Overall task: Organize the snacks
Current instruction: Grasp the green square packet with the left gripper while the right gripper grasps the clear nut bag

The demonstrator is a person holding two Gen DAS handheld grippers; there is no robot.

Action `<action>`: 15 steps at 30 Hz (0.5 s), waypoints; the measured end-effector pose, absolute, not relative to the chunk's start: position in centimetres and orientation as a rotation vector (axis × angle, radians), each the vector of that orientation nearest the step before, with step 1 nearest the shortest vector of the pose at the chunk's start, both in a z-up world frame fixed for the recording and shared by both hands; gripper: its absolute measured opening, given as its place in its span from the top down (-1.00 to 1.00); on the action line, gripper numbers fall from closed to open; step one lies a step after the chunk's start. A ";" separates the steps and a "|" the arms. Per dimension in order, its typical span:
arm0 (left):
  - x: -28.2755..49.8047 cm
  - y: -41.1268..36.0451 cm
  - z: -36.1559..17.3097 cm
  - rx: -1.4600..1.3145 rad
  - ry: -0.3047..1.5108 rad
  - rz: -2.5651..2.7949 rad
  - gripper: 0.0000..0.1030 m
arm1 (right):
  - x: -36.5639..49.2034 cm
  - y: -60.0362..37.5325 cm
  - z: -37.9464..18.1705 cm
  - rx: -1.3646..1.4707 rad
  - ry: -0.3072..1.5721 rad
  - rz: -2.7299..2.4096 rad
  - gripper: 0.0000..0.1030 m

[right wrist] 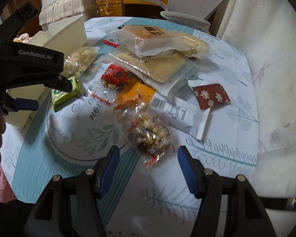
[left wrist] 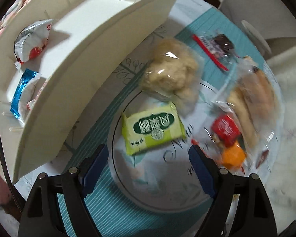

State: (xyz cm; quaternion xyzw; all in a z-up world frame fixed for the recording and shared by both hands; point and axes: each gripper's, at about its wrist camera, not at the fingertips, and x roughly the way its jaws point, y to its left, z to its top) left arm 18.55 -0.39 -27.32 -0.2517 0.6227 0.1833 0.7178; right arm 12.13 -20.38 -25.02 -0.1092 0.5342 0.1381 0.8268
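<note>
Left tongs (left wrist: 148,156) downward, over green packet (left wrist: 153,131)

Left wrist view: white organizer box (left wrist: 100,45) runs off the top and left edges; its far compartments are out of sight. Blue-edged packet (left wrist: 22,94) is half behind the box wall. Right-side snacks smear with motion blur; red packet (left wrist: 225,131) print is unreadable.

Right wrist view: left gripper (right wrist: 49,96) covers part of the green packet (right wrist: 64,93). Stacked clear bags (right wrist: 157,45) overlap, lower ones mostly buried. Nut bag (right wrist: 150,136) is blurred. Barcode label (right wrist: 171,108) text is too small to read.
</note>
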 end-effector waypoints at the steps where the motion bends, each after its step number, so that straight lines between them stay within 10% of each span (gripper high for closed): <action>1: 18.8 -0.3 -27.6 -0.557 1.380 0.413 -0.61 | 12.3 -20.3 -25.2 -0.239 1.136 0.297 -0.20; 15: 21.3 -0.8 -29.8 -0.484 1.380 0.481 -0.69 | 15.6 -18.8 -27.0 -0.328 1.156 0.355 -0.19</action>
